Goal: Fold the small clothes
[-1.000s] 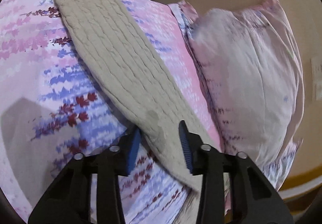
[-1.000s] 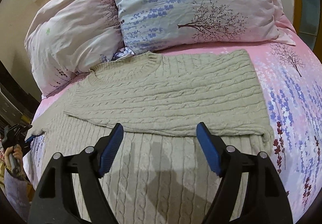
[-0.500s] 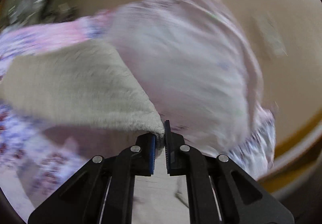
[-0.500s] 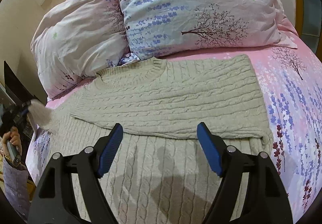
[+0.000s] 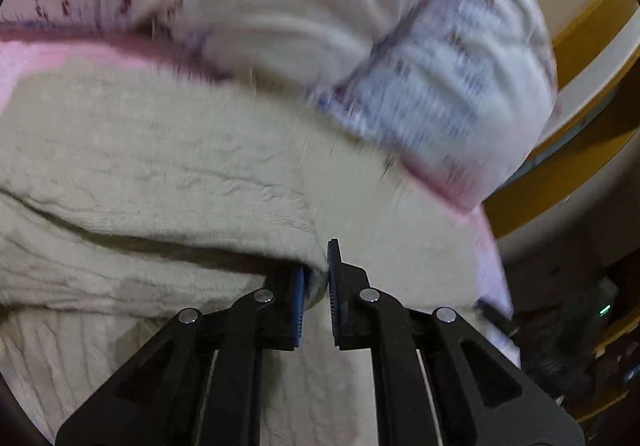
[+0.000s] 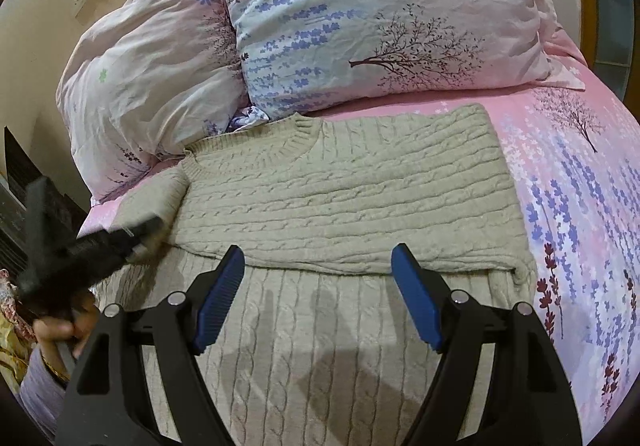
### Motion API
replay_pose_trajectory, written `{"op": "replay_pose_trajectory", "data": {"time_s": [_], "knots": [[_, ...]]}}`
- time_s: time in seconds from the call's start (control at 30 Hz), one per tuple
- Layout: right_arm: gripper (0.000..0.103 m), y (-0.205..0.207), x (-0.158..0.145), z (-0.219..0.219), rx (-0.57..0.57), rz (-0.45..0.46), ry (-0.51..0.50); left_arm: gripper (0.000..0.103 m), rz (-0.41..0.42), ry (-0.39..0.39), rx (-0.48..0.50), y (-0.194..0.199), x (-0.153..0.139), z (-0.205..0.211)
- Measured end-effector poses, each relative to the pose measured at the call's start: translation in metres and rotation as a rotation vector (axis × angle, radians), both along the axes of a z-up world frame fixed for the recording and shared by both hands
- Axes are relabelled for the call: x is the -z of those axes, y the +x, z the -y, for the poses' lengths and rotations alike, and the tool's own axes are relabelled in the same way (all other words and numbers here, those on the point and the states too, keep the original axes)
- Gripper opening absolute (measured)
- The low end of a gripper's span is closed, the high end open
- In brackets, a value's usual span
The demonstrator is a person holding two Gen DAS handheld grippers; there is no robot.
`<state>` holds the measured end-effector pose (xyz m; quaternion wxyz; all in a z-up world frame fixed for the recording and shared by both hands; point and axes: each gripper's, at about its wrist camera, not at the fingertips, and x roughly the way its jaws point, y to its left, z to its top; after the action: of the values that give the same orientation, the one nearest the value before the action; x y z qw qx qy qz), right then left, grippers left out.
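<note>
Now that the left gripper (image 5: 316, 296) has clamped the sleeve (image 5: 160, 173) and swung it over the sweater (image 6: 344, 197), second sleeve fold is under way; right gripper (image 6: 318, 298) jaws apart, empty.

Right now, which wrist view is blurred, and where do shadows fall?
Left wrist view: motion blur smears the pillows; the left gripper, shut on the sweater sleeve, stays fairly sharp. Right wrist view: sharp, except the left gripper streaked at the frame's left edge; the open right gripper casts soft shadows on the sweater.
</note>
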<state>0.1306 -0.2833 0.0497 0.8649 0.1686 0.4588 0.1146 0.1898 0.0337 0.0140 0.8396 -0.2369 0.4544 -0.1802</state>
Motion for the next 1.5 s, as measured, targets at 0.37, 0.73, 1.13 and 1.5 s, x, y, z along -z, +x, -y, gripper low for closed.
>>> {"op": "replay_pose_trajectory", "data": {"time_s": [0.37,0.73,1.13,1.5], "knots": [[0.067,0.015,-0.043,-0.093,-0.267,0.158,-0.061,0.068,0.134,0.102,-0.089,-0.054,-0.047,-0.081],[0.046,0.040,-0.054,-0.298,-0.773,0.280,-0.219,0.046,0.075,0.406,-0.094,-0.076,-0.033,-0.133],[0.046,0.031,-0.011,-0.400,-0.953,0.314,-0.511,0.046,0.010,0.405,-0.115,-0.098,-0.021,-0.159],[0.007,0.056,-0.029,-0.356,-0.722,0.307,-0.344,0.046,-0.005,0.351,-0.137,-0.092,-0.016,-0.164]]}}
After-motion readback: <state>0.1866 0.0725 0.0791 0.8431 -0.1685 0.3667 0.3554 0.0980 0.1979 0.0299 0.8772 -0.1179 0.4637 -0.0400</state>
